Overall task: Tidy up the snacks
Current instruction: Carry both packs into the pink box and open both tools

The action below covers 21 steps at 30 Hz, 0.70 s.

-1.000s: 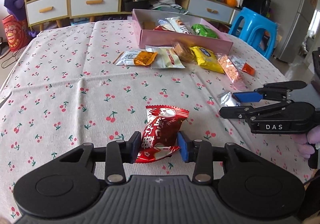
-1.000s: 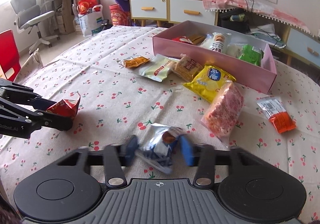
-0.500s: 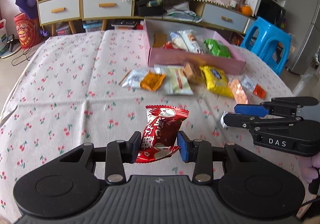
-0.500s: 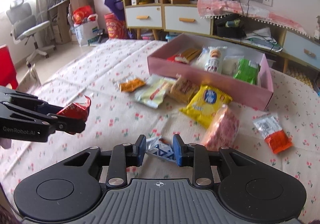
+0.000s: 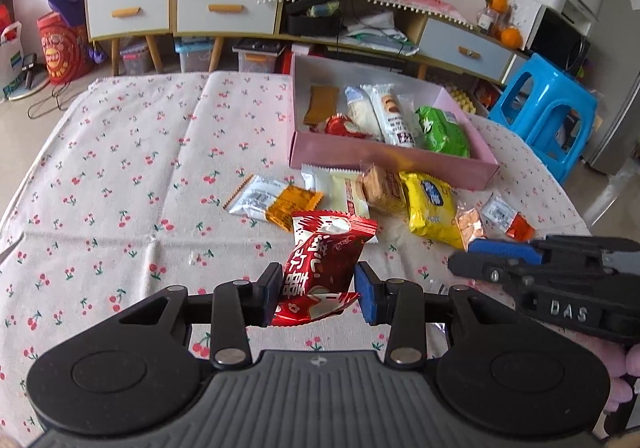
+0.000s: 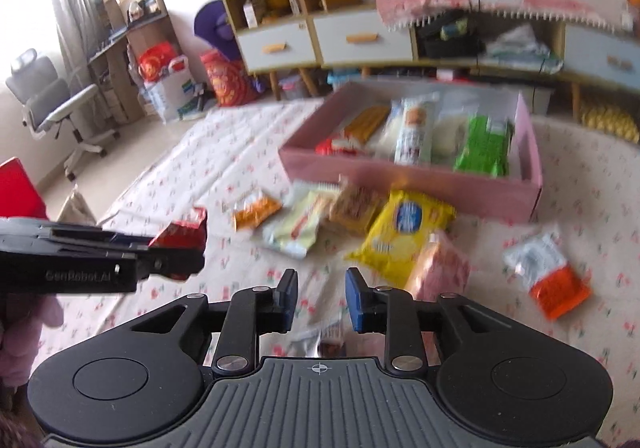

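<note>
Both grippers have come up off the table and moved closer to the pink box [image 5: 360, 157], which now looks bigger and nearer than it did a moment ago. On the left, the left gripper [image 5: 316, 288] is squeezing a red snack packet [image 5: 324, 260] between its two pads, and the packet hangs in the air above the cherry tablecloth [image 5: 120, 167]. Ahead of it a row of snacks lies on the cloth just in front of the box: a white and orange packet [image 5: 276, 201], a pale packet [image 5: 344, 187], a brown cracker pack [image 5: 382, 187], a yellow bag [image 5: 430, 203] and a pink pack [image 5: 470, 224]. Inside the box there are already a few snacks, like a green bag [image 5: 442, 131] and a long white one [image 5: 390, 115]. On the right, the right gripper [image 6: 320, 296] has its pads close together but not touching. A small blue and white packet [image 6: 320, 342] shows low down between its fingers, but that picture is blurry, so I cannot tell if the pads really pinch it. I think both hands are carrying snacks to the box, and dropping them in comes next. Most of the snacks are not tidied yet.
</note>
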Available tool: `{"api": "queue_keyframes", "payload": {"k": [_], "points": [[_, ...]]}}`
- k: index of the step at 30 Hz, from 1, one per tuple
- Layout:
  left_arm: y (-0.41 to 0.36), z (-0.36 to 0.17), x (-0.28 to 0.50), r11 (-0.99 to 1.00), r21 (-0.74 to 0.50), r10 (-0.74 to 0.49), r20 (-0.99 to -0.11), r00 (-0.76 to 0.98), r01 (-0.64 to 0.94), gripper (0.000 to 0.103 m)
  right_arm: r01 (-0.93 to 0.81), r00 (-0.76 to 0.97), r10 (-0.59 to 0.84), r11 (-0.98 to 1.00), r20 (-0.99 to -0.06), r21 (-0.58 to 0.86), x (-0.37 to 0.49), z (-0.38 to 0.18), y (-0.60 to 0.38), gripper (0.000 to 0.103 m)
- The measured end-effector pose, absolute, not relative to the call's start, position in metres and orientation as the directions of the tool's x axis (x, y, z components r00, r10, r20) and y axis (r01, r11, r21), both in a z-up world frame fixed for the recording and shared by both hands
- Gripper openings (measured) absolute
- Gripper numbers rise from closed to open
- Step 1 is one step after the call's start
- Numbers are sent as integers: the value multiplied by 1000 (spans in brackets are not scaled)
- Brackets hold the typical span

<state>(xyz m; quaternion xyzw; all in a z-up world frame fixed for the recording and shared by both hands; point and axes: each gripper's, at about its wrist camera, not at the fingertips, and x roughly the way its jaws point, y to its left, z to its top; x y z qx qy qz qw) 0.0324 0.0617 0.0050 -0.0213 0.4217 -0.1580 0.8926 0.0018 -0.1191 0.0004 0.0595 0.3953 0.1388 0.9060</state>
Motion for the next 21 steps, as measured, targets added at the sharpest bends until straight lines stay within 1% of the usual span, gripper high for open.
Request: {"api": "queue_keyframes", "payload": {"k": [3, 5, 10, 12, 13, 14, 16, 21], "points": [[60, 0, 32, 952, -155, -284, -767, 575, 264, 36, -218, 607, 299, 954, -737, 207, -2, -10, -116, 37], [60, -3, 32, 953, -152, -278, -780, 561, 260, 36, -240, 582, 296, 952, -758, 188, -3, -17, -112, 49], [56, -7, 32, 955, -148, -270, -797, 540, 258, 36, -261, 548, 253, 957, -797, 124, -4, -28, -98, 49], [54, -7, 32, 954, -149, -270, -801, 535, 258, 36, -263, 547, 229, 960, -805, 95, -5, -31, -94, 45], [53, -6, 33, 954, -149, -271, -801, 534, 260, 36, -264, 553, 216, 962, -805, 76, -5, -31, -92, 36], [52, -5, 33, 953, -149, -272, -800, 535, 262, 36, -270, 559, 204, 961, -804, 57, -5, -32, -90, 24], [51, -4, 35, 953, -151, -274, -797, 538, 262, 36, -273, 556, 196, 961, -807, 46, -4, -30, -88, 23], [50, 2, 41, 955, -169, -281, -786, 551, 245, 36, -243, 554, 238, 963, -798, 119, 3, -19, -90, 22]]}}
